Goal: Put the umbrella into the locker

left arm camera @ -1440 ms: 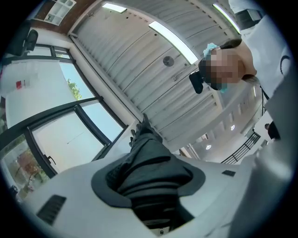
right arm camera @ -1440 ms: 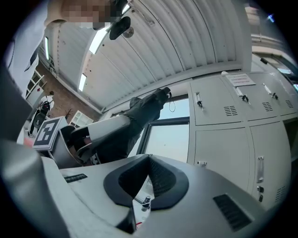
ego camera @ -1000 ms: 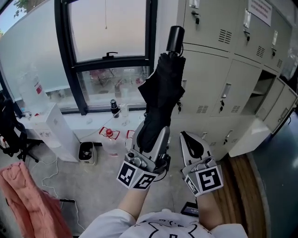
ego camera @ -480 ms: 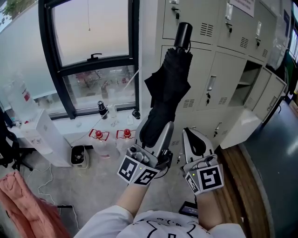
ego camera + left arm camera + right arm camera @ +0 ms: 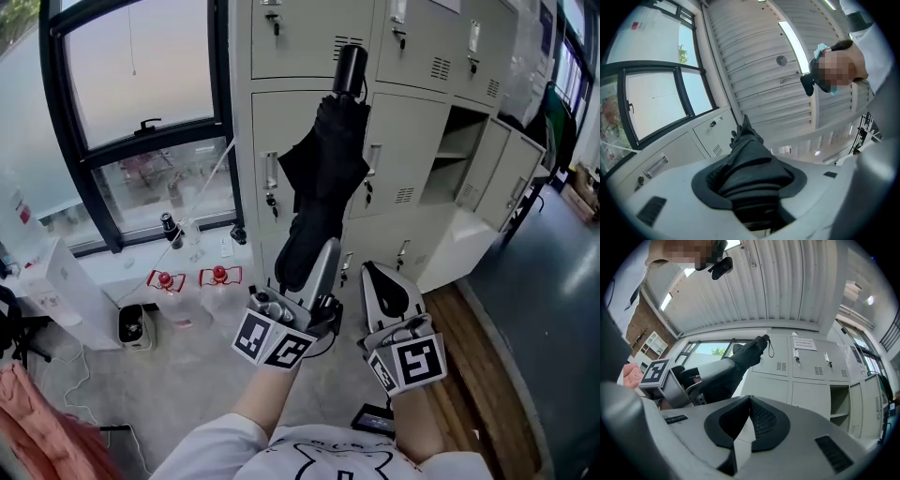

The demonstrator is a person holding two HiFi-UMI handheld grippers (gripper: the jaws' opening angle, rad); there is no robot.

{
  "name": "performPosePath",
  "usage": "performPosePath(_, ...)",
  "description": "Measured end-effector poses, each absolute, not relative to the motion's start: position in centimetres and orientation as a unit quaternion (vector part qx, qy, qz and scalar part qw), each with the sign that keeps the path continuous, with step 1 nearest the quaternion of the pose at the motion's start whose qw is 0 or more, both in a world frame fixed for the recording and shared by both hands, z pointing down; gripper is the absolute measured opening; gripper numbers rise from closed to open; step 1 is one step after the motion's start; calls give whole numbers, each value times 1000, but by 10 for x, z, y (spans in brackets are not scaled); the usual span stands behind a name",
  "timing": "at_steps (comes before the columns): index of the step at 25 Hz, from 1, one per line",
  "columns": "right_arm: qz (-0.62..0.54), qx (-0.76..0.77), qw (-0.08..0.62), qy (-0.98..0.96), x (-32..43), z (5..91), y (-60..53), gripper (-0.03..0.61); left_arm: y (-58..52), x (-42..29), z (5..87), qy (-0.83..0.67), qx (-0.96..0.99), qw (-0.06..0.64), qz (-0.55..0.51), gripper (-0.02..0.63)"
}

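Note:
A folded black umbrella (image 5: 323,178) stands nearly upright, handle end up, in front of the grey lockers (image 5: 412,84). My left gripper (image 5: 319,261) is shut on its lower part; in the left gripper view the dark folds (image 5: 747,164) fill the gap between the jaws. Just to its right, my right gripper (image 5: 385,284) is shut with nothing in it, its pads meeting in the right gripper view (image 5: 749,420). That view also shows the umbrella (image 5: 747,352) to its left. One locker stands open (image 5: 459,150) at the right, its door (image 5: 511,178) swung out.
A large black-framed window (image 5: 141,84) is at the left, above a sill with small bottles. Two red-capped water jugs (image 5: 192,278) and a white box (image 5: 56,291) stand on the floor. A pink cloth (image 5: 37,431) lies at lower left, and a dark object (image 5: 375,417) by the feet.
The view has swung right toward the lockers: the window slid left and the open locker came nearer the middle. Both grippers moved along with it, the umbrella still held upright.

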State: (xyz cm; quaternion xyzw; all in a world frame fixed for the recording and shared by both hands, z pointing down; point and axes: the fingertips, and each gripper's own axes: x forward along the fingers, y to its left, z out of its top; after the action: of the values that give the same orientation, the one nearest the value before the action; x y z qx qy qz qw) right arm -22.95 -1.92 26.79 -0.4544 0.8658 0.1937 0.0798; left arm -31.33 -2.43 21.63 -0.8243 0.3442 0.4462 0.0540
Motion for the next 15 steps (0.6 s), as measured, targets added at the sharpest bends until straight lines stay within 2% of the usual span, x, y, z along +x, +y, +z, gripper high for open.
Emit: performPosePath(15,216,-472,75,851,-28,255,-45,12,-55,-122,219,320,-833,35,449,224)
